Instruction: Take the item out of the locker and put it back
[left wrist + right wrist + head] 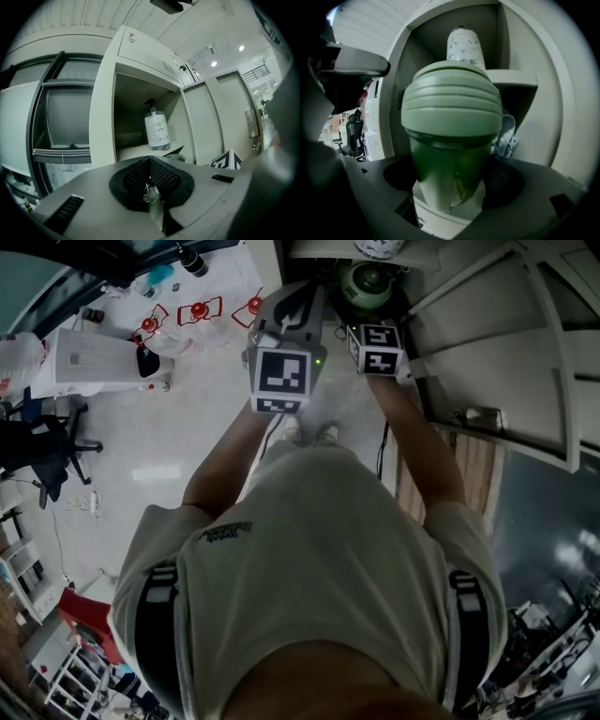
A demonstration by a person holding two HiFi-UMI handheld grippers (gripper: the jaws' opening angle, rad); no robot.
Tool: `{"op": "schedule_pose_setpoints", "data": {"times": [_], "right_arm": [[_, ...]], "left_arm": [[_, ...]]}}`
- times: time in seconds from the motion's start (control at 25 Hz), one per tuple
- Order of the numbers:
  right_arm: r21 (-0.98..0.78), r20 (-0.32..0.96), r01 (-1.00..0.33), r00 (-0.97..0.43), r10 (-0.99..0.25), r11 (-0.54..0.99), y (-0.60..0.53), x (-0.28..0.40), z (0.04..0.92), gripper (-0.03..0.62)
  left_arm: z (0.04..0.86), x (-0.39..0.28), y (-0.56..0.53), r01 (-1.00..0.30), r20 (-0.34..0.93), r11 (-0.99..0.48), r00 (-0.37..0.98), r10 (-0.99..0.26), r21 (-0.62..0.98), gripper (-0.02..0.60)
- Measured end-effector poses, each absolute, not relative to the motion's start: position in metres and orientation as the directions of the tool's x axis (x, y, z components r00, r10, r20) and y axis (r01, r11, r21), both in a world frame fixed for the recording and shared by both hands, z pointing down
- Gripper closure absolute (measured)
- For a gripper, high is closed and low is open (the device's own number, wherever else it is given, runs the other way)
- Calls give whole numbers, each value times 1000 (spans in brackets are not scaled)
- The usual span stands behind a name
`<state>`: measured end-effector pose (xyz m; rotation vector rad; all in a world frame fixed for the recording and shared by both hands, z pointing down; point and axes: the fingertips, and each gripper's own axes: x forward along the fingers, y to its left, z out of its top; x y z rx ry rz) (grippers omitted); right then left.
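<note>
The right gripper [454,187] has its fingers spread wide and grasping a dark green translucent cup with a pale green ribbed lid [451,117] — held just in front of the open white metal locker [105,117]. Inside, a clear pump bottle [157,129] stands upright on the shelf. The left gripper [151,187] hangs beside it — fingers clenched together, empty.

The green jar [451,159] has a glossy, see-through plastic body under a ribbed pale lid [451,103] with a satin finish. The pump bottle [156,131] is clear, shiny plastic with a printed label, perhaps paper. The locker [104,117] walls look like smooth, matt painted metal. The left gripper [150,165] is matt grey plastic with black mesh pads [135,177]. The shirt [319,549] is matt cloth.
</note>
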<state>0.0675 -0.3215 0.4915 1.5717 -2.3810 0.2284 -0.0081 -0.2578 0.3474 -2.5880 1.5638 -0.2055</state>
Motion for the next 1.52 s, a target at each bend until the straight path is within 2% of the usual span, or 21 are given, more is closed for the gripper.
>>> {"op": "schedule_pose_setpoints", "data": {"times": [0.52, 1.0, 1.32, 1.52], "right_arm": [[42, 228, -879, -454, -861, 474, -272, 63, 417, 187], [126, 11, -844, -524, -852, 521, -230, 64, 290, 187], [145, -83, -862, -500, -862, 485, -203, 76, 260, 187], [170, -89, -860, -500, -862, 481, -190, 81, 261, 187]], "left_arm": [[337, -19, -251, -875, 53, -453, 451, -891, -172, 567], [303, -32, -252, -875, -1, -440, 450, -893, -204, 567], [278, -42, -241, -880, -70, -429, 450, -890, -203, 567], [278, -47, -234, -882, -72, -428, 448, -891, -195, 566]]}}
